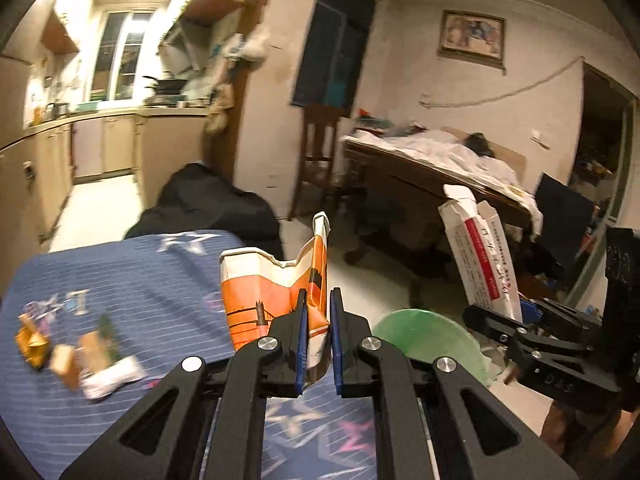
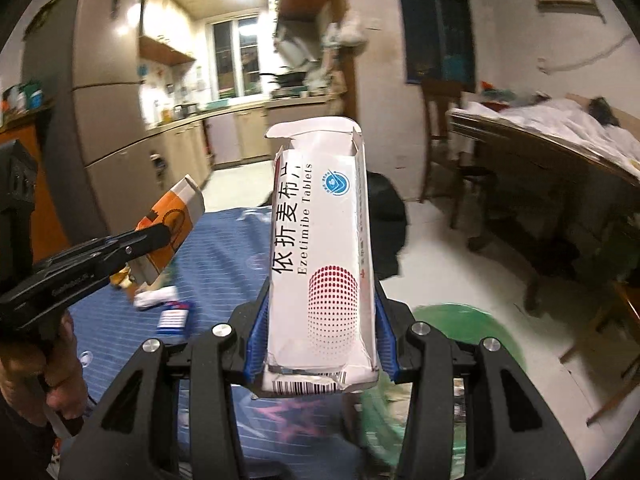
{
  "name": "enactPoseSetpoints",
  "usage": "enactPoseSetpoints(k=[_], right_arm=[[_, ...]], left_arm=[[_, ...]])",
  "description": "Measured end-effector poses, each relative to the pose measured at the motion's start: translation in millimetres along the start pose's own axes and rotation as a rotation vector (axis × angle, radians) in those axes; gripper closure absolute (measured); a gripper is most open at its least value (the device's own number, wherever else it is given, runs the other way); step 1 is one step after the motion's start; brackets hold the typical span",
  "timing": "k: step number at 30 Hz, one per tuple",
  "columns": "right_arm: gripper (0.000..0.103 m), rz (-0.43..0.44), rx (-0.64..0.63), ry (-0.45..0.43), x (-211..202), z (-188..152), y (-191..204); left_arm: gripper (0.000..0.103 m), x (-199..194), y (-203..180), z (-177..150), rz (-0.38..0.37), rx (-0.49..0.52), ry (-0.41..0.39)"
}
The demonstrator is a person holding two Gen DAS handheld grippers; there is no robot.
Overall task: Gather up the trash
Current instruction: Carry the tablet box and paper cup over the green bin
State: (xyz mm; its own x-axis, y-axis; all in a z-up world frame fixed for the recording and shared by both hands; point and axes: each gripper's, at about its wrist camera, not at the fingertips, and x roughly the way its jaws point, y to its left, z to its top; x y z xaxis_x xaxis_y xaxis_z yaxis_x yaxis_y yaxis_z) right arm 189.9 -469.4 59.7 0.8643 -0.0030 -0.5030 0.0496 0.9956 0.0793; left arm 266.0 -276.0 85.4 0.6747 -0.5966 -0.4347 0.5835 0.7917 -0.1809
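Left tongs [image 1: 319,334]: blue pads pinched nearly together on a crumpled orange-and-white cardboard carton [image 1: 276,288], gripped at one flattened edge, the carton standing up above the pads with its torn top open. Right tongs [image 2: 322,340]: blue pads pressed against the two narrow sides of a white cardboard tablet box with red dot pattern and black lettering [image 2: 322,252], held upright, top flap open. In the left wrist view the white tablet box [image 1: 482,256] stands to the right of the orange carton, the two well apart, both lifted above a bench covered with a blue striped cloth bearing star prints [image 1: 132,276]. Just right of the bench, low on the pale floor, a round green plastic bin [image 1: 424,334]; it lies beneath and between the two tongs in that view. Left behind on the cloth, at its left side: a crumpled gold foil wrapper [image 1: 32,344], small tan cardboard pieces [image 1: 70,362] and a white crumpled paper scrap [image 1: 114,376], close together. In the right wrist view a small blue-and-white striped packet [image 2: 173,317] lies on the cloth near them. A hand [image 2: 60,364] grips the handle of the left tool. Far right: a dark wooden table heaped with white cloth [image 1: 440,152].
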Motion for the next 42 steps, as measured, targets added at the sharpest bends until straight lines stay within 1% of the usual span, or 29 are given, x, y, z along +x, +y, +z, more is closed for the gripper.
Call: enactPoseSetpoints(k=[3,9,11,16,22,28,33,37,42], right_arm=[[0.060,-0.048,0.035,0.011,-1.4,-1.6,-32.8],[0.060,-0.121,0.071,0.054,-0.6,-13.3,-77.2],[0.060,-0.139,0.090,0.085,4.6,-17.3,-94.2],[0.060,-0.162,0.124,0.182,22.2,-26.8,-125.9],[0.060,-0.152,0.186,0.278,42.5,-36.0,-156.0],[0.060,-0.131,0.226,0.366,61.0,-48.5,-172.1],[0.060,-0.117,0.243,0.420,72.4,-64.5,-179.4],[0.060,-0.114,0.249,0.451,78.5,-70.4,-184.5],[0.060,-0.114,0.253,0.469,81.6,-75.3,-192.9]], left_arm=[[0.092,28.5,-32.0,5.2,-0.048,0.019,0.025],[0.092,89.5,-93.7,7.8,-0.117,0.039,0.086],[0.092,111.3,-110.3,7.4,-0.136,0.032,0.113],[0.092,154.4,-136.3,3.4,-0.163,0.027,0.172],[0.092,197.3,-144.3,-9.1,-0.165,0.022,0.258],[0.092,247.9,-144.9,-30.6,-0.141,0.008,0.360],[0.092,271.8,-143.7,-47.6,-0.121,0.013,0.401],[0.092,284.8,-141.4,-60.0,-0.110,0.015,0.422],[0.092,286.7,-137.9,-67.9,-0.109,0.020,0.425]])
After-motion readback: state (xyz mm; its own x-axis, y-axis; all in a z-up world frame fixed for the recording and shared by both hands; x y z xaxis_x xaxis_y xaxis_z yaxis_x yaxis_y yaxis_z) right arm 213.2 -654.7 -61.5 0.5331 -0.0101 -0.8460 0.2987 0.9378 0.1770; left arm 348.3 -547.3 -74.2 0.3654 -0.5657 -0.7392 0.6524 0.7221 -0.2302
